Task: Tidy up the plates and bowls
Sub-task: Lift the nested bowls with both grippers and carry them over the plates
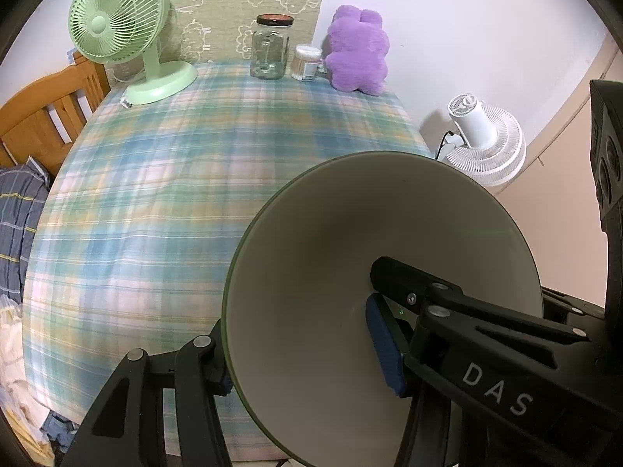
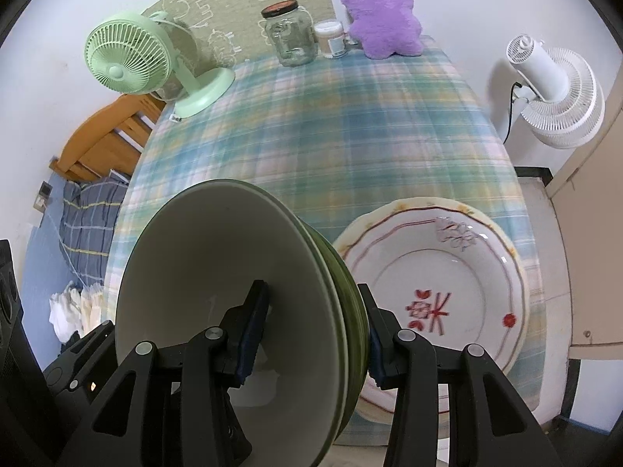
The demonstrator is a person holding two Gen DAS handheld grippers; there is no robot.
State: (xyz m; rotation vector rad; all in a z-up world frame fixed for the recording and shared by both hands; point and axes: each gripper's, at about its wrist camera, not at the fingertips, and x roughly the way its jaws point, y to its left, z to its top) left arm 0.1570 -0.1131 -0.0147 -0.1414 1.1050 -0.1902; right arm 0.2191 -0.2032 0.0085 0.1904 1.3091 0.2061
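My left gripper [image 1: 307, 354] is shut on the rim of a green bowl with a pale inside [image 1: 350, 264], held on edge above the near part of the plaid table [image 1: 175, 194]. My right gripper [image 2: 311, 338] is shut on the rim of green bowls nested together [image 2: 233, 272], also held on edge; whether there are two or three I cannot tell. A white plate with red flower patterns and a scalloped rim [image 2: 447, 292] lies on the table just right of the right gripper.
At the table's far edge stand a green desk fan [image 1: 117, 19], a glass jar with a dark lid [image 1: 270, 48], a small cotton-swab container [image 1: 307, 62] and a purple plush toy [image 1: 358, 50]. A white floor fan [image 1: 486, 144] stands right of the table. A wooden bed frame [image 1: 43, 116] is on the left.
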